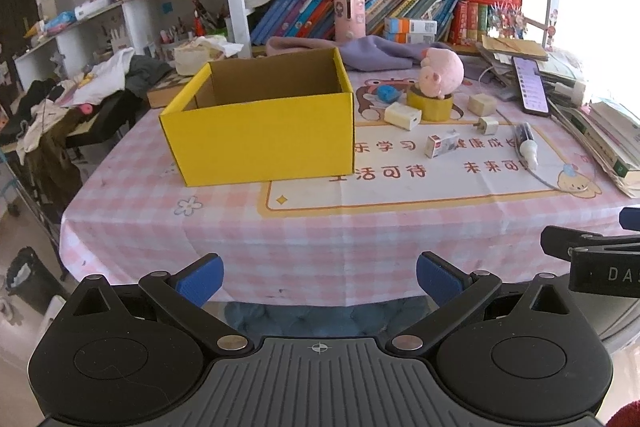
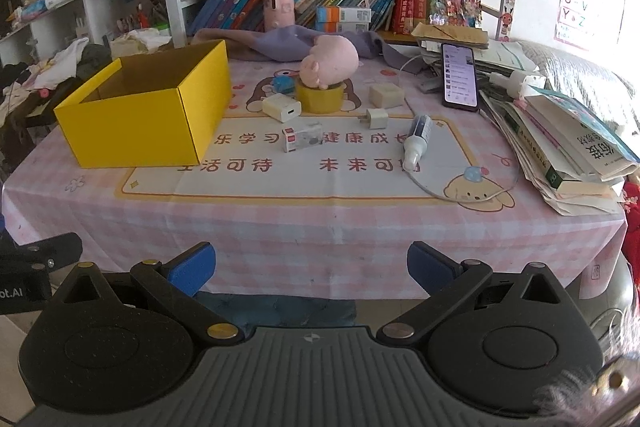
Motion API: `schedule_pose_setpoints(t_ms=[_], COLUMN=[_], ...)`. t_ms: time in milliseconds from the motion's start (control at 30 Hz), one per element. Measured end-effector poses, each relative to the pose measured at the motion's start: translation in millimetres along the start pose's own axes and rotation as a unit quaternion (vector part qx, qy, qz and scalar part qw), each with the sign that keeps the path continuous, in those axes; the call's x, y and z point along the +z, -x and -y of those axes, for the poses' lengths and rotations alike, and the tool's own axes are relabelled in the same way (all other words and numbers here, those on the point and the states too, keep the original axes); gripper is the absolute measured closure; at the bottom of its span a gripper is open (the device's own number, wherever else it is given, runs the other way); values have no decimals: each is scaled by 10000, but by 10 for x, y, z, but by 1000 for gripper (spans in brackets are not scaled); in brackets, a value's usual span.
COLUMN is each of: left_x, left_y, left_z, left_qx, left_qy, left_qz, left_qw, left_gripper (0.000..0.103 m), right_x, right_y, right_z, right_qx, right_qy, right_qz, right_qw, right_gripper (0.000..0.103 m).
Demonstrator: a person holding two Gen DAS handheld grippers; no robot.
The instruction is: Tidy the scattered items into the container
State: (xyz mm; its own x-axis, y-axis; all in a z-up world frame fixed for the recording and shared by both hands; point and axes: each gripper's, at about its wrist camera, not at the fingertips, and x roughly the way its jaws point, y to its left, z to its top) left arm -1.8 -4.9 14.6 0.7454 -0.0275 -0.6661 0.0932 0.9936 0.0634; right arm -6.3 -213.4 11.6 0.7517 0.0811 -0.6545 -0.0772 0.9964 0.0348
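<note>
An open, empty yellow box (image 1: 260, 119) (image 2: 144, 107) stands on the left of the table. To its right lie a pink plush pig (image 1: 440, 71) (image 2: 332, 61) on a yellow tape roll (image 1: 430, 105) (image 2: 320, 97), a blue item (image 1: 388, 93) (image 2: 284, 83), white chargers (image 1: 402, 115) (image 2: 281, 108), a cube (image 1: 482, 104) (image 2: 386, 95), a plug (image 1: 488, 125) (image 2: 376, 117), a small carton (image 1: 442, 145) (image 2: 302, 137) and a spray bottle (image 1: 527, 145) (image 2: 416, 141). My left gripper (image 1: 319, 281) and right gripper (image 2: 311, 269) are open and empty, before the table's front edge.
A phone (image 2: 460, 77) with a white cable and a stack of books (image 2: 568, 147) sit at the right. Purple cloth (image 2: 280, 43) and bookshelves are behind. The pink checked tablecloth (image 2: 320, 227) hangs over the front edge. Clothes pile at far left (image 1: 80, 87).
</note>
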Motion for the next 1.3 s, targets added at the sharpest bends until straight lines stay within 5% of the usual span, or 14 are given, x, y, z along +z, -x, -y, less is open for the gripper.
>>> schedule_pose_setpoints(t_ms=[1133, 1300], left_x=[27, 135], left_y=[-176, -128], left_z=[64, 64], left_qx=[-270, -324], left_qy=[-317, -650], left_qz=[-95, 363], left_qw=[9991, 9967], left_gripper=[0, 0], right_x=[-37, 25], right_y=[-115, -183], right_z=[-148, -74], right_qx=[0, -65], right_qy=[214, 159], right_qz=[-299, -255], right_qw=[9993, 9995], right_gripper=[7, 9])
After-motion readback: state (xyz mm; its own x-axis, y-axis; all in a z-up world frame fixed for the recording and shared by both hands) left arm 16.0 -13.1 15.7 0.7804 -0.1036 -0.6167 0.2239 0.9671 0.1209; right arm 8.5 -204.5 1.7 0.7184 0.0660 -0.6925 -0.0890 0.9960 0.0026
